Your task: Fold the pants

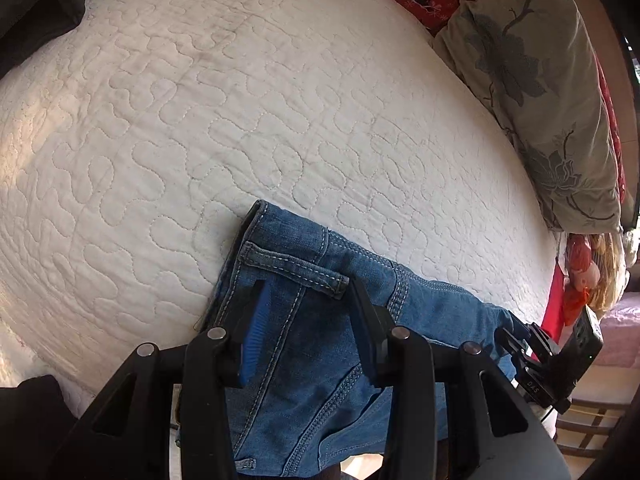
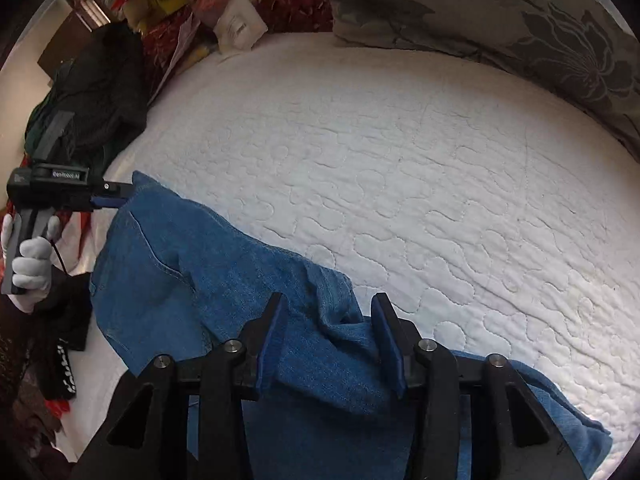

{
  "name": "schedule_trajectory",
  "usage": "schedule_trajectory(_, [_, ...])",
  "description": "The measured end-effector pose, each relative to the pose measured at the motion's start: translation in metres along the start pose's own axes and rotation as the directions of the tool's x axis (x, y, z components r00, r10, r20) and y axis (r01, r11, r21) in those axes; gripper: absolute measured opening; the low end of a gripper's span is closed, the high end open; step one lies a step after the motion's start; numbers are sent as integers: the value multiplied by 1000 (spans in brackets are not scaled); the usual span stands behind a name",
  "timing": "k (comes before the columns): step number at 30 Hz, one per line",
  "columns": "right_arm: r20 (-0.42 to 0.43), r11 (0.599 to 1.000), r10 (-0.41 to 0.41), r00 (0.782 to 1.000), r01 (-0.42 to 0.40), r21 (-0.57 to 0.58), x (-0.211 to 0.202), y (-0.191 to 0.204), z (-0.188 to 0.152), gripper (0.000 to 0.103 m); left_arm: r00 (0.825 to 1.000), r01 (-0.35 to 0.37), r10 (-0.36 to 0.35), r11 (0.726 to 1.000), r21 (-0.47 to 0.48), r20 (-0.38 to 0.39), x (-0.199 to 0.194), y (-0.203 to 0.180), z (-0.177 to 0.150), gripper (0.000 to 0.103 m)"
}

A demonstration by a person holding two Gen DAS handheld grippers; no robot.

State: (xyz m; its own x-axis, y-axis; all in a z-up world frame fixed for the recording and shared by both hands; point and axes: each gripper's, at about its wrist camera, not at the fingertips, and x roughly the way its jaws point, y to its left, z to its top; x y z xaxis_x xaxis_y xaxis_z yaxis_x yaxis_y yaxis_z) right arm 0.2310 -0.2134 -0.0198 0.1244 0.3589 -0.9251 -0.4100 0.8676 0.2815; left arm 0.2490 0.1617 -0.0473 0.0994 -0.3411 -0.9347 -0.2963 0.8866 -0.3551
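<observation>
Nearest to me, the left tool point(image 1: 306, 308) points down at the waistband of the pants point(image 1: 320, 340), its 2 fingers set apart with denim and a belt loop lying between them; from its own camera I cannot tell whether the pads press the cloth. In the right wrist view that same tool seems to touch the pants' far corner, but the contact is too small to judge. The right tool point(image 2: 328, 332) stands with its fingers apart over a bunched denim fold, not pinching it. The pants spread across the near edge of the white quilted bed point(image 1: 240, 120), their lower part cut off below. Farther off, a floral pillow point(image 1: 540, 92) and a dark clothes pile point(image 2: 96, 92) run out of view.
</observation>
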Motion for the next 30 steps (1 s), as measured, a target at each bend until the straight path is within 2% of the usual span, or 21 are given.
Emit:
schedule_trajectory(1, [1, 999, -21, 1000, 21, -26, 2, 4, 1, 41, 1000, 0, 0, 1000, 5, 1, 0, 0, 0, 37])
schedule_trajectory(3, [14, 999, -16, 1000, 16, -32, 1, 6, 6, 6, 1000, -10, 10, 1000, 5, 15, -2, -1, 3, 37])
schedule_trajectory(4, [25, 998, -45, 999, 45, -38, -2, 9, 11, 5, 999, -20, 20, 1000, 3, 39, -5, -2, 6, 37])
schedule_trajectory(5, [47, 997, -58, 997, 61, -50, -8, 9, 14, 5, 996, -40, 40, 999, 4, 76, -9, -5, 8, 37])
schedule_trajectory(7, [49, 996, -80, 996, 81, -22, -5, 0, 20, 4, 982, -131, 129, 991, 9, 140, -10, -8, 12, 37])
schedule_trajectory(8, [28, 996, -94, 995, 94, 2, 3, -6, 23, 4, 979, -160, 158, 987, 6, 132, -3, -8, 13, 37])
schedule_trajectory(10, [9, 993, -117, 993, 117, 7, 16, -8, 26, 5, 984, -164, 164, 986, -6, 77, 13, -3, 17, 38])
schedule_trajectory(11, [19, 991, -134, 991, 134, 7, 15, -9, 28, 7, 985, -153, 154, 988, -14, 75, 15, 0, 17, 38])
schedule_trajectory(13, [36, 988, -151, 988, 149, 48, 11, -13, 30, 21, 991, -99, 103, 994, -49, 84, 4, 7, 18, 38])
schedule_trajectory(14, [50, 986, -137, 989, 132, 98, 7, -19, 30, 25, 992, -64, 71, 996, -69, 101, -5, 10, 17, 38])
schedule_trajectory(16, [116, 978, -73, 991, 49, 200, -12, -31, 20, 25, 991, -5, 16, 997, -77, 133, -27, 14, 9, 38])
schedule_trajectory(18, [173, 961, -14, 985, -35, 274, -31, -42, 4, 27, 987, 32, -25, 998, -45, 157, -45, 10, -6, 38])
schedule_trajectory(22, [235, 930, -5, 972, -82, 358, -60, -56, -46, 32, 985, 68, -77, 996, 65, 153, -52, -10, -51, 38])
schedule_trajectory(24, [233, 912, -22, 972, -76, 404, -64, -67, -73, 37, 988, 18, -36, 993, 119, 151, -39, -18, -69, 38])
schedule_trajectory(26, [166, 885, -79, 983, -7, 466, -55, -86, -95, 38, 988, -91, 71, 985, 148, 138, -12, -23, -79, 38])
schedule_trajectory(28, [102, 838, -74, 992, 6, 546, -42, -109, -114, 34, 984, -155, 138, 974, 165, 110, 15, -20, -86, 41])
schedule_trajectory(30, [181, 798, -52, 982, -68, 599, -56, -119, -129, 37, 975, -192, 166, 965, 180, 149, 14, -26, -90, 41])
